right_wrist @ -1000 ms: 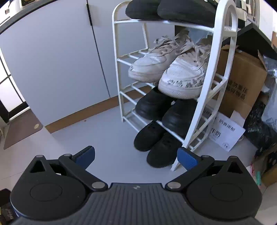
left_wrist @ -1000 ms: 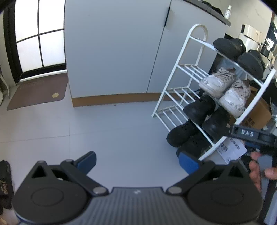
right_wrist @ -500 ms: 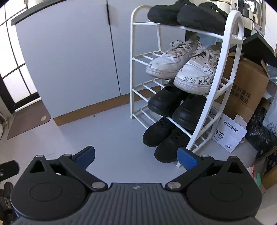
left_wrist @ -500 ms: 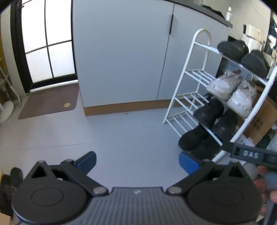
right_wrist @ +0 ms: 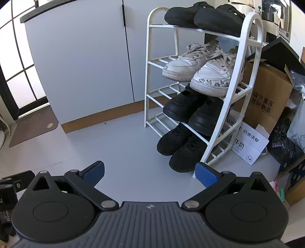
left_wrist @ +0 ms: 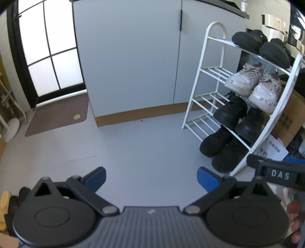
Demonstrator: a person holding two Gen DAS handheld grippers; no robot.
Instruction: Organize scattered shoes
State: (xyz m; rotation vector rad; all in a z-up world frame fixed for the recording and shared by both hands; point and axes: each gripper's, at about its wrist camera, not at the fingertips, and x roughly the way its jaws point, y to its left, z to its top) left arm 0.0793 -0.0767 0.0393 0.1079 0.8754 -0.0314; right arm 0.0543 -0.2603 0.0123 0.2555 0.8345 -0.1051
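- A smooth pale grey floor [right_wrist: 122, 148] is seen, bounded by flat grey cabinet doors [right_wrist: 80, 63] with a tan plinth; a brown doormat [left_wrist: 57, 114] lies before a dark-framed glazed door [left_wrist: 47, 55].
- A white tubular wire shoe rack [right_wrist: 246, 80] with four tiers stands beside a brown cardboard box [right_wrist: 266, 95].
- Eight shoes are counted on the rack, two per tier: black slip-ons [right_wrist: 202, 15] on top, white laced sneakers [right_wrist: 200, 66] below, glossy black shoes [right_wrist: 194, 112], then matte black laced shoes [right_wrist: 179, 145] lowest.
- The left gripper [left_wrist: 150, 178] is held wide apart, empty, above bare floor.
- The right gripper [right_wrist: 149, 172] is likewise spread wide, empty, near the rack's foot.
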